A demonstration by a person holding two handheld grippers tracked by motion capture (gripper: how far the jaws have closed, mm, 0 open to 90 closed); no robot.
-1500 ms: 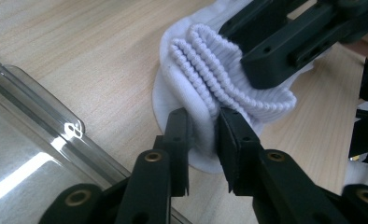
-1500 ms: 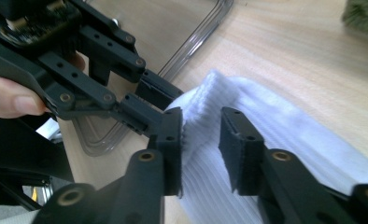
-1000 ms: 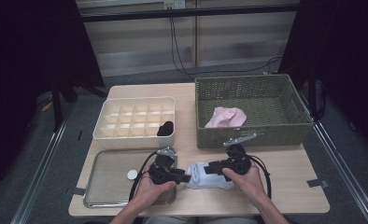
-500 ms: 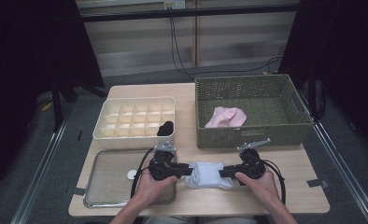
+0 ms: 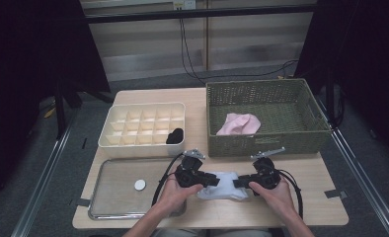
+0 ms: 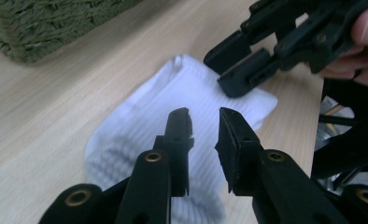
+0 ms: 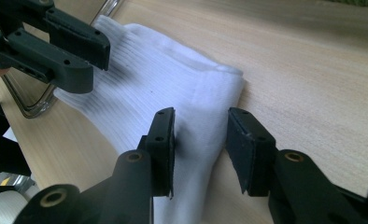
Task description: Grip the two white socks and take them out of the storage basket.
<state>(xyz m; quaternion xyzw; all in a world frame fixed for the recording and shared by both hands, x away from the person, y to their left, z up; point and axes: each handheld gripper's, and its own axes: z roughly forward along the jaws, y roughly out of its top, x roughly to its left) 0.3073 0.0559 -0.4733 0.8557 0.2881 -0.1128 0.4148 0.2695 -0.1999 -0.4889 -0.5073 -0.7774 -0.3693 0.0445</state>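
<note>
A white ribbed sock (image 5: pixel 221 186) lies flat on the wooden table near its front edge, between my two grippers. My left gripper (image 5: pixel 213 180) points at its left end. In the left gripper view its jaws (image 6: pixel 204 116) hover over the sock (image 6: pixel 140 121) with a narrow gap; they have just been closing and nothing is pinched. From the right, my right gripper (image 5: pixel 237 183) faces it. In the right gripper view those jaws (image 7: pixel 201 119) stand apart over the sock's edge (image 7: pixel 145 88), with the left gripper (image 7: pixel 95 60) opposite.
A green wicker basket (image 5: pixel 266 144) at the back right holds a pink cloth (image 5: pixel 239 123). A cream divided box (image 5: pixel 108 140) behind the left hand has a dark item (image 5: pixel 175 136) in one cell. A metal tray (image 5: pixel 113 200) at front left carries a small white disc (image 5: pixel 139 184).
Both hands have shifted right, the right one first. The gap between the grippers has widened, and the sock now lies spread out between them instead of bunched.
</note>
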